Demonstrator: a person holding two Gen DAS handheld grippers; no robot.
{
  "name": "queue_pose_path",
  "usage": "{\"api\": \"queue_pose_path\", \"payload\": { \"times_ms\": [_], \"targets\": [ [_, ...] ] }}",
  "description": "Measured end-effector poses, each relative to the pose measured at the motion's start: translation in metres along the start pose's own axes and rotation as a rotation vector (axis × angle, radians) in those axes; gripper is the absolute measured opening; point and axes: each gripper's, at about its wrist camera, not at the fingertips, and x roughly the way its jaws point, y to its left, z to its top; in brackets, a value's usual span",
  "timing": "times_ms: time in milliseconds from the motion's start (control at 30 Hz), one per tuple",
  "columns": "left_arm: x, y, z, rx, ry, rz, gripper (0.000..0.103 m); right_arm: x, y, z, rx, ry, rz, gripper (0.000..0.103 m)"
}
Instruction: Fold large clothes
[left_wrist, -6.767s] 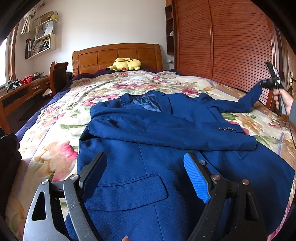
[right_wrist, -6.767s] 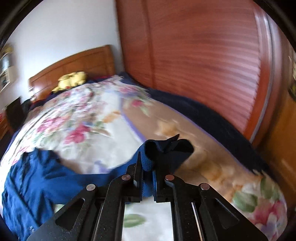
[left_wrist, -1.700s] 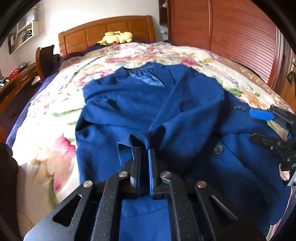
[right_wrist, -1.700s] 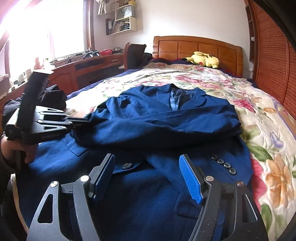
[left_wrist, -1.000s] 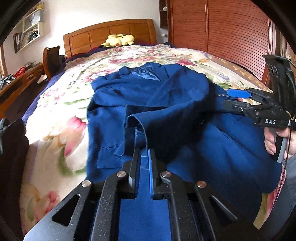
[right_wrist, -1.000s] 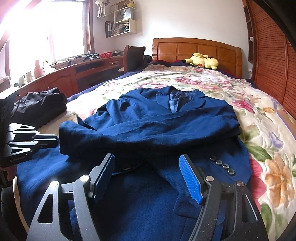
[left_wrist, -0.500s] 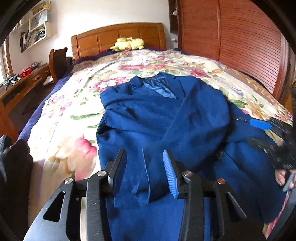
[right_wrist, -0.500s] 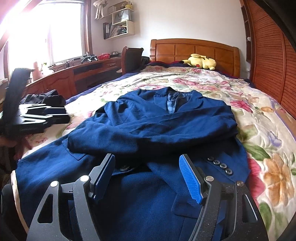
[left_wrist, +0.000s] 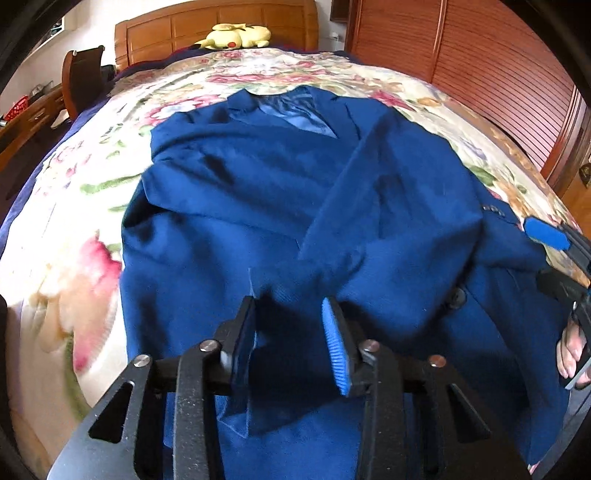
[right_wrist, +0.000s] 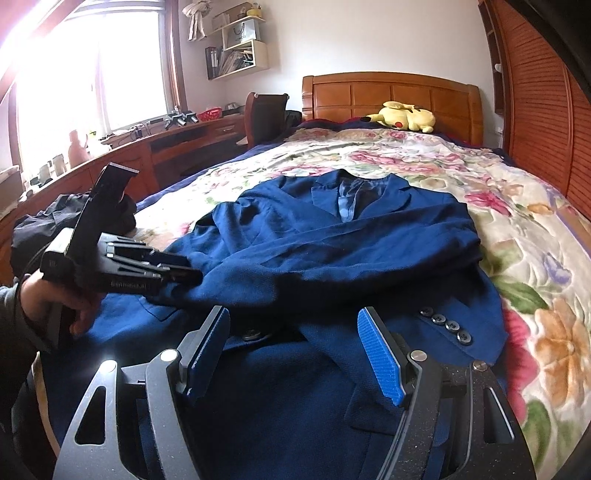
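Observation:
A blue suit jacket (left_wrist: 258, 192) lies front up on the floral bedspread (left_wrist: 85, 177), collar toward the headboard. Both sleeves are folded across its chest. My left gripper (left_wrist: 290, 317) is open, its jaws on either side of a sleeve cuff (left_wrist: 332, 262) over the jacket's lower left half; it also shows in the right wrist view (right_wrist: 188, 273). My right gripper (right_wrist: 293, 339) is open and empty above the jacket (right_wrist: 351, 240) near its hem, by the cuff buttons (right_wrist: 445, 325). It shows at the right edge of the left wrist view (left_wrist: 550, 258).
A yellow plush toy (right_wrist: 402, 116) lies by the wooden headboard (right_wrist: 388, 92). A wooden wardrobe (left_wrist: 480, 55) runs along the bed's right side. A desk (right_wrist: 122, 155) and chair (right_wrist: 266, 110) stand left of the bed. Dark clothing (right_wrist: 55, 221) lies at the bed's left corner.
My left gripper, shut on the sleeve cuff a second ago, has opened and now sits low over the cuff. The sleeve lies across the chest. The right gripper has stayed open.

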Motion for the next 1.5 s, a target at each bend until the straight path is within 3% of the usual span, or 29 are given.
{"api": "queue_pose_path", "payload": {
  "times_ms": [133,200,433,667,867,967,1033,1167,1233,1333,1500],
  "targets": [
    [-0.004,-0.004,-0.003,0.022,-0.014,0.003,0.007,0.002,-0.001,0.001,0.010,0.003,-0.002,0.074],
    [-0.015,-0.007,-0.006,0.039,-0.048,0.015,0.005,0.002,-0.001,0.001,0.014,0.004,-0.005,0.074],
    [-0.074,-0.025,-0.029,0.062,-0.175,0.005,0.004,0.001,-0.002,0.000,0.035,-0.001,-0.017,0.074],
    [-0.088,-0.047,-0.076,0.094,-0.142,-0.018,0.005,-0.003,0.001,-0.002,0.025,-0.018,-0.039,0.074],
    [-0.097,-0.045,-0.088,0.066,-0.137,-0.004,0.006,-0.007,0.003,-0.004,0.005,-0.027,-0.055,0.074],
    [-0.108,-0.040,-0.091,0.052,-0.160,-0.002,0.017,-0.007,0.003,-0.005,0.005,-0.024,-0.055,0.074],
    [-0.117,-0.035,-0.090,0.047,-0.184,0.017,0.034,-0.007,0.002,-0.005,0.004,-0.020,-0.054,0.074],
    [-0.129,-0.024,-0.085,0.037,-0.219,0.061,0.049,-0.006,0.001,-0.004,0.003,-0.018,-0.049,0.074],
    [-0.131,-0.019,-0.083,0.029,-0.231,0.095,0.069,-0.006,0.001,-0.004,0.003,-0.018,-0.049,0.074],
    [-0.132,-0.013,-0.083,0.023,-0.246,0.136,0.076,-0.006,0.001,-0.004,0.002,-0.017,-0.048,0.074],
    [-0.128,-0.002,-0.087,-0.006,-0.235,0.147,0.076,-0.005,0.001,-0.003,-0.002,-0.014,-0.045,0.074]
  ]
}}
